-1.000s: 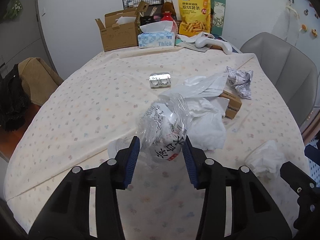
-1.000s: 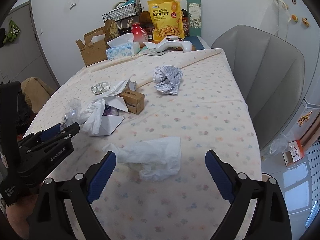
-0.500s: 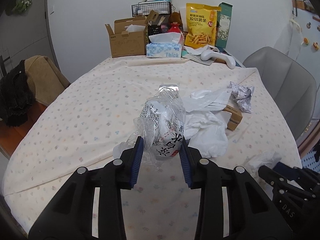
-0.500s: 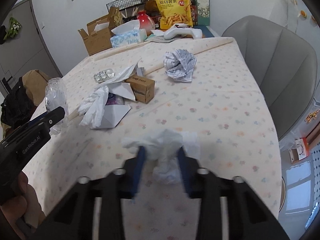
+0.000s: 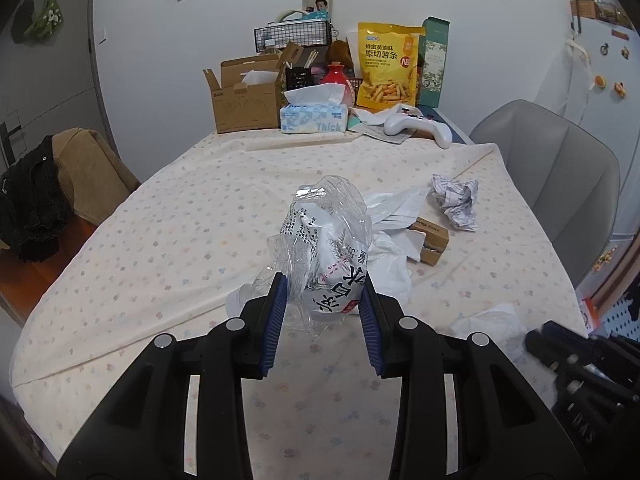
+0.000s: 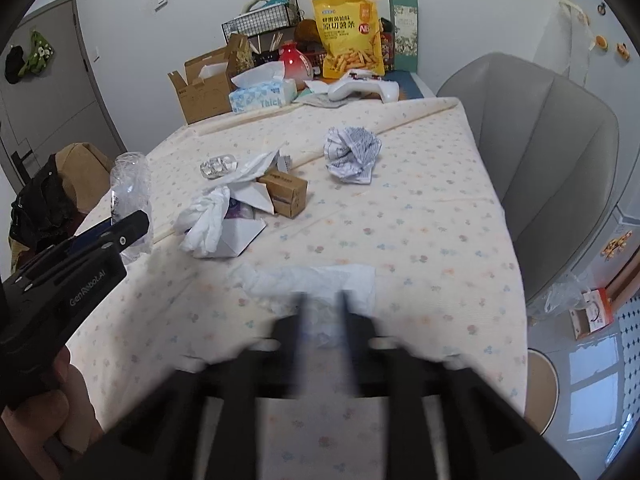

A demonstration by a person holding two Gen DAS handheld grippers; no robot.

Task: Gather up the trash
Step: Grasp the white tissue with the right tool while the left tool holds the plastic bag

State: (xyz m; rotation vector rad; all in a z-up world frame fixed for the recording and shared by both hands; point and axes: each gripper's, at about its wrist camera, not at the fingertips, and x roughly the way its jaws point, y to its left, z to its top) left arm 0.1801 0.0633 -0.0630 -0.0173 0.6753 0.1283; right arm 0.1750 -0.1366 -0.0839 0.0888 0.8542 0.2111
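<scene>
My left gripper (image 5: 323, 312) is shut on a crushed clear plastic bottle (image 5: 328, 248) with a printed label and holds it above the table; the bottle also shows in the right wrist view (image 6: 130, 196). My right gripper (image 6: 322, 312), blurred by motion, is shut on a white tissue (image 6: 312, 284) lying on the tablecloth near the front edge. On the table lie a crumpled printed paper ball (image 6: 352, 154), a small brown box (image 6: 286, 192), white paper and tissue scraps (image 6: 216, 220) and a foil blister pack (image 6: 218, 166).
A cardboard box (image 5: 244, 96), a tissue box (image 5: 314, 116), a yellow snack bag (image 5: 386, 66) and a white game controller (image 5: 420, 124) stand at the table's far end. A grey chair (image 6: 552, 152) is at the right, a brown chair with black clothing (image 5: 36, 196) at the left.
My left gripper has closed on the bottle and raised it off the table. My right gripper has closed from wide open onto the tissue.
</scene>
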